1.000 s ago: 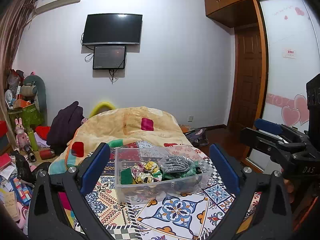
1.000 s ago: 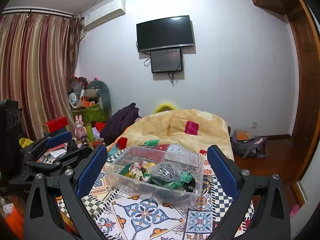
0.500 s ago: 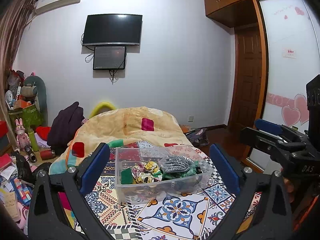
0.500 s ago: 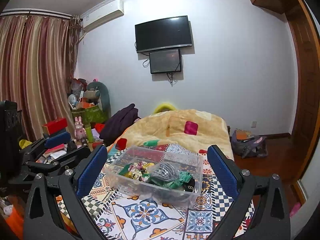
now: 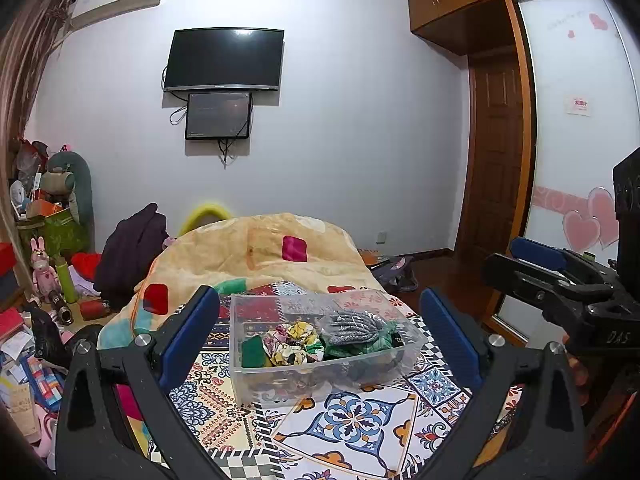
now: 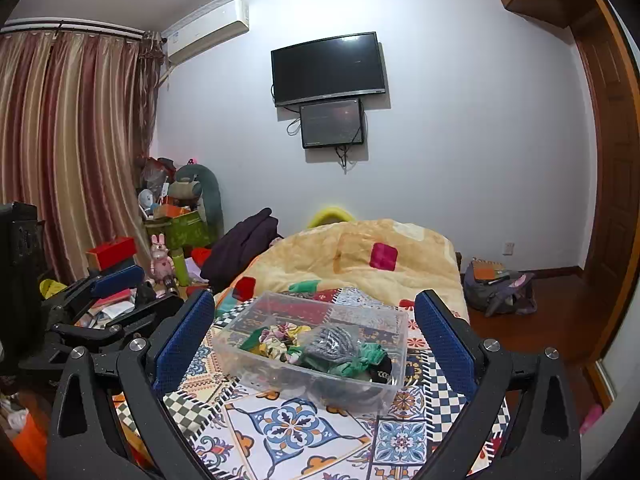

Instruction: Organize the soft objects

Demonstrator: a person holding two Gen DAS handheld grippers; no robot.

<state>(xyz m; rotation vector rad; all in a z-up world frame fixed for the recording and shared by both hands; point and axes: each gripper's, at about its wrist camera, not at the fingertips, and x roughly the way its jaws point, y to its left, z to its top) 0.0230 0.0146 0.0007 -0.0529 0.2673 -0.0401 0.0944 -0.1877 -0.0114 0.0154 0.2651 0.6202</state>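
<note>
A clear plastic box (image 5: 256, 384) stands on a patterned cloth (image 5: 352, 432) on the bed. It holds several soft items: a grey knitted piece (image 5: 352, 322), a floral scrunchie (image 5: 294, 340) and green fabric (image 5: 252, 354). The box also shows in the right wrist view (image 6: 256, 368). My left gripper (image 5: 320, 316) is open and empty, raised in front of the box. My right gripper (image 6: 314, 318) is open and empty, also facing the box. The right gripper shows at the right edge of the left wrist view (image 5: 560, 280).
A yellow quilt (image 5: 256, 256) is heaped behind the box. Dark clothing (image 5: 132, 248) and cluttered toys and boxes (image 5: 44, 280) lie at the left. A bag (image 6: 500, 292) sits on the wooden floor at the right. A TV (image 5: 224, 60) hangs on the wall.
Both grippers stay open and nearly still. The views shift only slightly.
</note>
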